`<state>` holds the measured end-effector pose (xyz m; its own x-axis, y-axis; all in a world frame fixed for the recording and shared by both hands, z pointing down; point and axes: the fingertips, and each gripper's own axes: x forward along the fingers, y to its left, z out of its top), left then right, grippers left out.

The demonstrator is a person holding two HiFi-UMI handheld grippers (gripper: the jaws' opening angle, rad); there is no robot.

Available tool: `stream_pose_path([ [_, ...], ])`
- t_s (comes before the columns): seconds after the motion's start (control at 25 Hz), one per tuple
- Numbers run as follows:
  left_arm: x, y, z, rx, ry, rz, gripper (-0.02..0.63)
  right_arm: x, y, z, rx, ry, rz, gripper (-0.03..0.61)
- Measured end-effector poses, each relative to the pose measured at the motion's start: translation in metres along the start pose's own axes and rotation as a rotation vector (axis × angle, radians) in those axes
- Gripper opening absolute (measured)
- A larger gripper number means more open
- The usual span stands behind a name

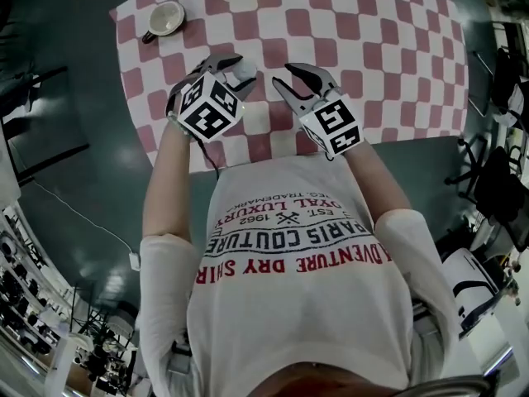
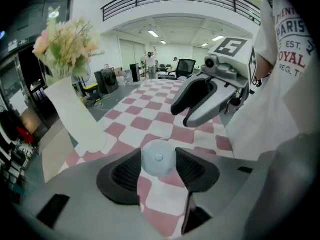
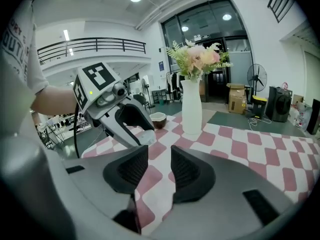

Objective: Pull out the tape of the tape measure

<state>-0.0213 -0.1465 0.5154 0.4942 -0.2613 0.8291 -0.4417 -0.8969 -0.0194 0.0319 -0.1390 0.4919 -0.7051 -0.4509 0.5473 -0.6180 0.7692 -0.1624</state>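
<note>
Tape measure (image 2: 158, 156) in left hand-held gripper (image 2: 159, 160)

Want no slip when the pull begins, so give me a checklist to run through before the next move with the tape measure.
1. Left tool gripping the tape measure: ok, both pads press on its round body.
2. Right tool free: ok, jaws apart, nothing between them.
3. Tape's end findable: cannot tell, no tab shows in any view.
4. Right tool at the tape measure: not ok, it is beside it, apart.
5. Vase out of the way: ok, it stands at the table's far side.
</note>
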Motion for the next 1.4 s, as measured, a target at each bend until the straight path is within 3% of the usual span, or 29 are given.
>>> stream_pose_path([
  [0.24,-0.019,-0.012,0.038,0.155,-0.035,0.002,0.232,-0.007,0.006,0.015,-0.063,-0.016,0.031,0.158],
  [0.48,-0.024,-0.030,0.048,0.258,-0.002,-0.025,0.232,-0.013,0.013,0.016,-0.137,0.001,0.061,0.156],
  [0.72,-0.023,-0.039,0.050,0.295,0.016,-0.050,0.232,-0.020,0.014,0.016,-0.181,0.022,0.065,0.145],
  [1.12,-0.022,-0.052,0.050,0.410,0.062,-0.093,0.231,-0.026,0.028,0.005,-0.312,0.063,0.118,0.051],
  [1.4,-0.017,-0.055,0.051,0.386,0.039,-0.099,0.232,-0.028,0.025,0.004,-0.317,0.070,0.136,0.034],
])
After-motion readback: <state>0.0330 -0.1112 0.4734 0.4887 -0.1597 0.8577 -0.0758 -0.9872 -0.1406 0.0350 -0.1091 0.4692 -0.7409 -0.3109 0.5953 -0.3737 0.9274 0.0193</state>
